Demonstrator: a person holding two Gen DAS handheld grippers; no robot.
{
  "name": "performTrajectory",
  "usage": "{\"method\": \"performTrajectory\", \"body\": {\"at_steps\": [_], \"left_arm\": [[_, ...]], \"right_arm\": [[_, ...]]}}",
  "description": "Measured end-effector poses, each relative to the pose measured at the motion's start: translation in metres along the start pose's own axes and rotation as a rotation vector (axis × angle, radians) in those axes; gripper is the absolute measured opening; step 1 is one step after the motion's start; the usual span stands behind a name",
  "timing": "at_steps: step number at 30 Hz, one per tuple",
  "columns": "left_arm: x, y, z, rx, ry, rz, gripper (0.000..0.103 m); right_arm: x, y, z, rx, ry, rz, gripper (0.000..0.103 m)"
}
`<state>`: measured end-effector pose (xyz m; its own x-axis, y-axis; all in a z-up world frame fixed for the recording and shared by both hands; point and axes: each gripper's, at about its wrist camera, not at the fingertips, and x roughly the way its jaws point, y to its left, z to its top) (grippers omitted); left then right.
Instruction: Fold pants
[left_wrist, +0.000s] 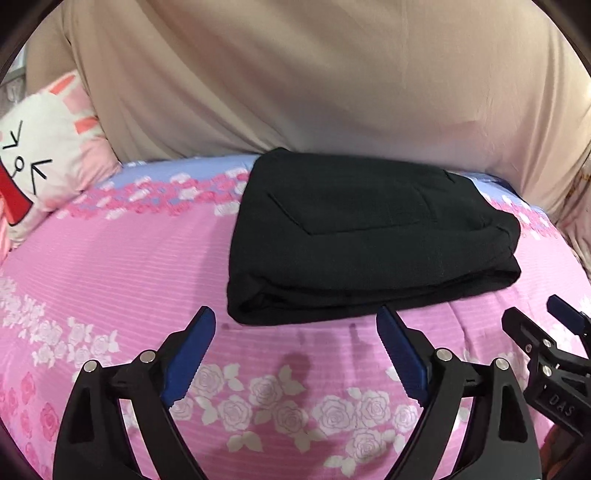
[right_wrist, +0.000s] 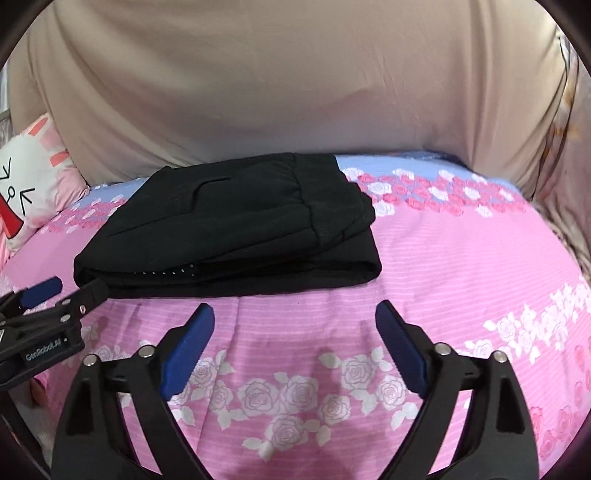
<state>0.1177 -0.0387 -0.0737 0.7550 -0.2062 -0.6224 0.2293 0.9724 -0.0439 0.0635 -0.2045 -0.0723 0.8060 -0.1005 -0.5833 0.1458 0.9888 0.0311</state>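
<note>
The black pants (left_wrist: 369, 236) lie folded into a compact rectangle on the pink floral bedsheet (left_wrist: 129, 266), near the far side of the bed. In the right wrist view the pants (right_wrist: 236, 229) sit to the left, waistband on top at the right. My left gripper (left_wrist: 295, 325) is open and empty, just short of the pants' near edge. My right gripper (right_wrist: 295, 317) is open and empty, over bare sheet in front of the pants' right part. Each gripper shows at the edge of the other's view: the right one (left_wrist: 546, 325) and the left one (right_wrist: 66, 291).
A beige cloth-covered backrest (left_wrist: 314, 74) rises behind the bed. A white and pink cartoon rabbit pillow (left_wrist: 40, 155) lies at the far left. The sheet's blue band (right_wrist: 424, 166) runs along the far edge.
</note>
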Motion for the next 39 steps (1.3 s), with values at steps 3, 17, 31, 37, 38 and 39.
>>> {"method": "performTrajectory", "body": {"at_steps": [3,17,31,37,38,39], "left_arm": [[0.004,-0.003,-0.001,0.025,0.012,0.013,0.086],[0.001,-0.011,-0.003,0.078,-0.013,0.036,0.086],[0.006,0.012,0.005,-0.037,0.024,-0.032,0.086],[0.008,0.006,0.003,0.002,0.014,0.008,0.086],[0.008,0.005,0.003,0.008,0.009,0.013,0.086],[0.006,0.004,0.002,0.017,0.001,0.024,0.086]], "right_arm": [[0.000,0.000,0.000,0.000,0.004,-0.017,0.091],[-0.002,0.002,-0.002,0.003,-0.001,-0.028,0.092],[0.014,-0.047,0.015,0.173,0.043,0.022,0.092],[0.016,-0.038,0.010,0.148,0.047,-0.002,0.092],[0.015,-0.034,0.009,0.129,0.041,-0.014,0.092],[0.014,-0.031,0.009,0.117,0.040,-0.022,0.092]]}}
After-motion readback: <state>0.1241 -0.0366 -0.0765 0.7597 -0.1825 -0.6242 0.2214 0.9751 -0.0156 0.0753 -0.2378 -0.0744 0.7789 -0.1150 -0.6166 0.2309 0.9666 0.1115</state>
